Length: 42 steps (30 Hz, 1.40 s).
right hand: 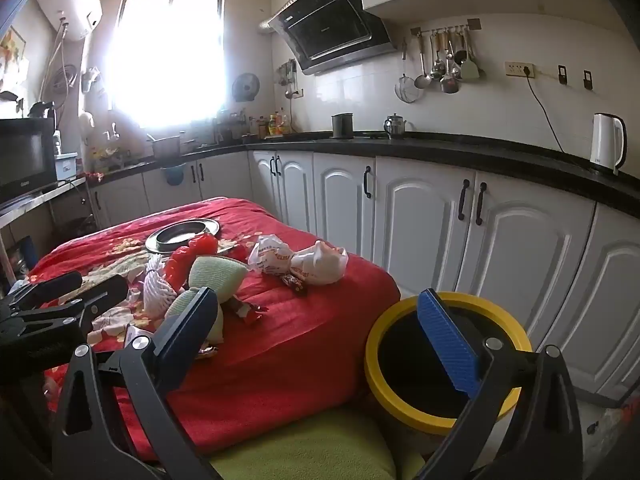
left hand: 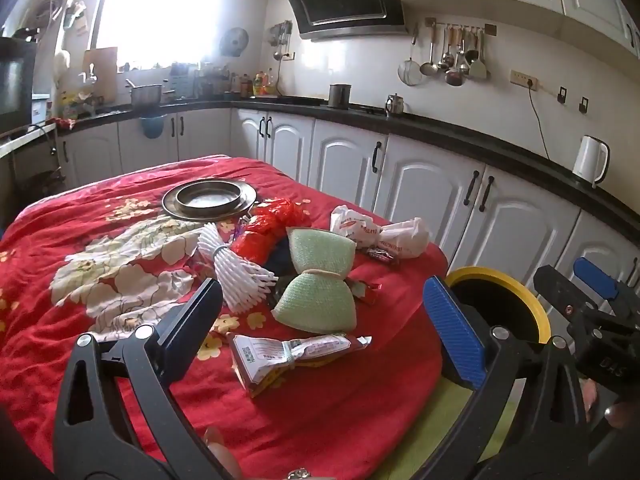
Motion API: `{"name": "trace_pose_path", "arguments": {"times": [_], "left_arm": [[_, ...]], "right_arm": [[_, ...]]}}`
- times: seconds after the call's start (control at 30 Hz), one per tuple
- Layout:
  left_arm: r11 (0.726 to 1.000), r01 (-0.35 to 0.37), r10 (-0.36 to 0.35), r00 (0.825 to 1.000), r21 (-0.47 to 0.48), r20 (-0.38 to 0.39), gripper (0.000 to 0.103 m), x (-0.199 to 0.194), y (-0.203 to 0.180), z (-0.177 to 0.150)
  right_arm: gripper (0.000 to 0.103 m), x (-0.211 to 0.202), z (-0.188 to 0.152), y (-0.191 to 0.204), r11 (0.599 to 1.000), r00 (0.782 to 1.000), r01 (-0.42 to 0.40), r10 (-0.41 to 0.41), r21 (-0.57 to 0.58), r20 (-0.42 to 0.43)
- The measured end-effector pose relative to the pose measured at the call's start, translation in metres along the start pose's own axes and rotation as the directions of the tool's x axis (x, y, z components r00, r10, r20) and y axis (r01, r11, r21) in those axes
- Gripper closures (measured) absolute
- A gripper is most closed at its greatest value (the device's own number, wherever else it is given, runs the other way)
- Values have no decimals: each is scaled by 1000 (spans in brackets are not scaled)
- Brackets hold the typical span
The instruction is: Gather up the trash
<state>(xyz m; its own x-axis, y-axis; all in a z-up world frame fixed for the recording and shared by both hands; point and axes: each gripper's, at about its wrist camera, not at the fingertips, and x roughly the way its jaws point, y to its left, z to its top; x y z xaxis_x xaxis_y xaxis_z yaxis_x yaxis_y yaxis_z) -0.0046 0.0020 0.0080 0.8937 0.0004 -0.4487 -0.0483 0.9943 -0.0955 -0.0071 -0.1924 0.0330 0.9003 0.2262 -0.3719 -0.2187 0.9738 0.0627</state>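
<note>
A home kitchen is showing here: white cabinets (right hand: 424, 216) are running under a black counter (right hand: 460, 152), a range hood (right hand: 336, 36) is slanting over the stove, ladles and strainers (right hand: 440, 68) are hanging on a wall rail, and a white kettle (right hand: 608, 142) is standing plugged in.

I see the wrapper (left hand: 296, 354) nearest on the tabletop (left hand: 340, 412), sponge (left hand: 320, 280) behind it, plate (left hand: 208, 200) at the far end, crumpled bag (left hand: 380, 234) far right, bin (left hand: 500, 304) beside the tabletop's right edge.
</note>
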Motion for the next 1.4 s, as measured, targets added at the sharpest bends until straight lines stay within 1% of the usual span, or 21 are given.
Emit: {"name": "trace_pose_path", "arguments": {"times": [0.37,1.4], "left_arm": [[1000,0,0,1000,-3,4,11,-2,1,4],[1000,3,-3,1000,-18,6,11,-1,2,1]], "right_arm": [[6,0,1,-1,1000,1000,-1,1,3,0],[6,-1,2,-1,1000,1000,-3,3,5,1]]}}
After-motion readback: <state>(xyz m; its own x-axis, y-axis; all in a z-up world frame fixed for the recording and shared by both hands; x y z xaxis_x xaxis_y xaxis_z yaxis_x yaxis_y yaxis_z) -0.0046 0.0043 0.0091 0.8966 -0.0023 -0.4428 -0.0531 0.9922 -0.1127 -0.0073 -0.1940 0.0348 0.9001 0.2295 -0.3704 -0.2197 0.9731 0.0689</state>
